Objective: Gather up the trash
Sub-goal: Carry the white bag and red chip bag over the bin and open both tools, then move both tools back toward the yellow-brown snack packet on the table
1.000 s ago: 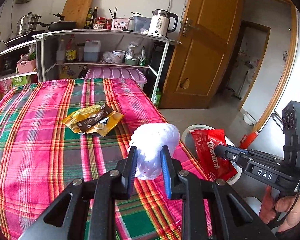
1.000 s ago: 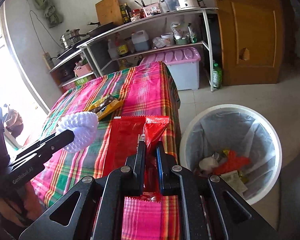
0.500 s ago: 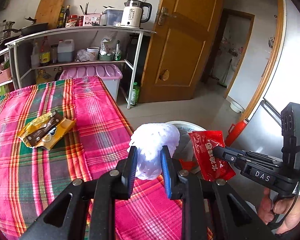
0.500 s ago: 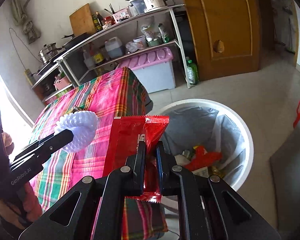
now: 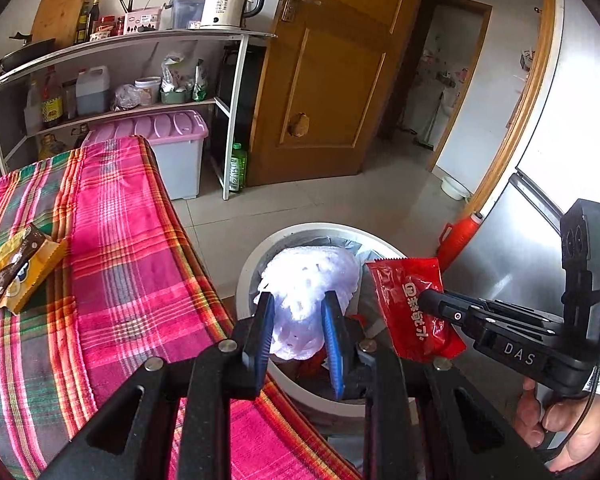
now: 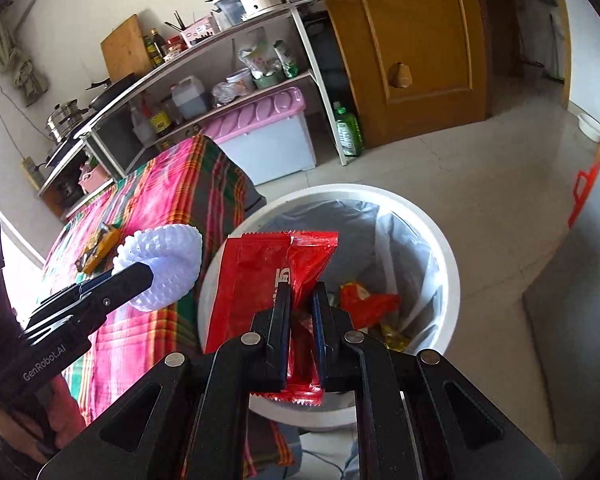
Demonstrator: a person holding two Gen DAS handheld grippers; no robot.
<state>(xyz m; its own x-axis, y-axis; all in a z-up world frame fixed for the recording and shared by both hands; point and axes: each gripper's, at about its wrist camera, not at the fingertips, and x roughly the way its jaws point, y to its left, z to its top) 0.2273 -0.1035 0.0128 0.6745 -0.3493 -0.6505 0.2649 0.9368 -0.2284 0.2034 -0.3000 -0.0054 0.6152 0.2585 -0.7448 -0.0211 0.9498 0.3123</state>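
Note:
My left gripper (image 5: 296, 300) is shut on a white foam fruit net (image 5: 308, 284) and holds it above the near rim of the white trash bin (image 5: 248, 264). The net also shows in the right wrist view (image 6: 164, 268). My right gripper (image 6: 300, 292) is shut on a red snack wrapper (image 6: 260, 280), held over the bin (image 6: 444, 256). The wrapper shows in the left wrist view (image 5: 412, 304) to the right of the net. The bin has a grey liner and some trash inside. A yellow and brown wrapper (image 5: 16, 268) lies on the table.
The table with a pink plaid cloth (image 5: 120, 260) ends right beside the bin. A metal shelf (image 5: 236, 112) with a kettle and bottles stands behind, over a pink-lidded box (image 5: 172, 140). A wooden door (image 5: 332, 80) and tiled floor lie beyond. A red item (image 5: 460, 236) leans by the fridge.
Both grippers have swung right, off the table and over the trash bin, each still holding its item. The bin now sits right under the net and the red wrapper.

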